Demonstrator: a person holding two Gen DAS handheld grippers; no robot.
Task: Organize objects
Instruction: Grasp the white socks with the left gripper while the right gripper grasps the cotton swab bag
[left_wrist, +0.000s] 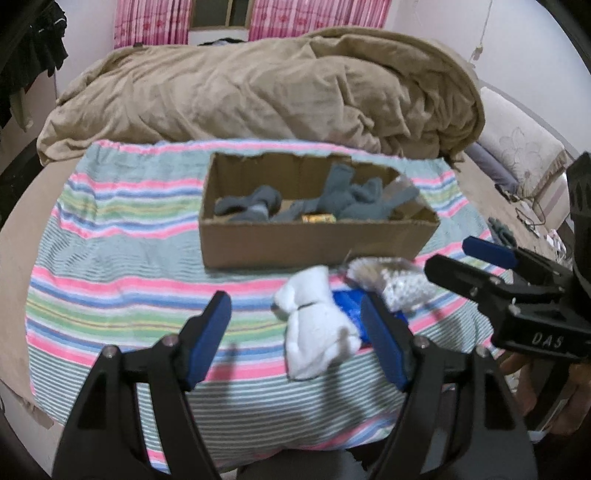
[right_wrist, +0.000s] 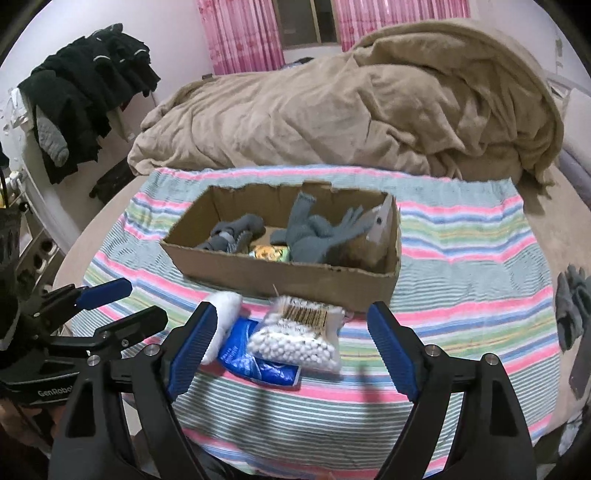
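An open cardboard box (left_wrist: 314, 240) (right_wrist: 288, 275) sits on a striped cloth (left_wrist: 122, 258) (right_wrist: 461, 258) and holds grey socks (left_wrist: 354, 199) (right_wrist: 314, 232) and a yellow packet (right_wrist: 267, 254). In front of it lie a white sock (left_wrist: 314, 325) (right_wrist: 225, 314), a blue packet (left_wrist: 349, 308) (right_wrist: 255, 358) and a bag of cotton swabs (left_wrist: 400, 282) (right_wrist: 295, 336). My left gripper (left_wrist: 295, 339) is open, with the white sock between its fingers. My right gripper (right_wrist: 291, 350) is open over the swab bag and blue packet.
A crumpled tan blanket (left_wrist: 258, 92) (right_wrist: 369, 110) lies behind the cloth. Dark clothes (right_wrist: 85, 96) hang at the left. A grey glove (right_wrist: 570, 299) lies off the cloth at right. Cables and small items (left_wrist: 532, 218) lie on the bed's right side.
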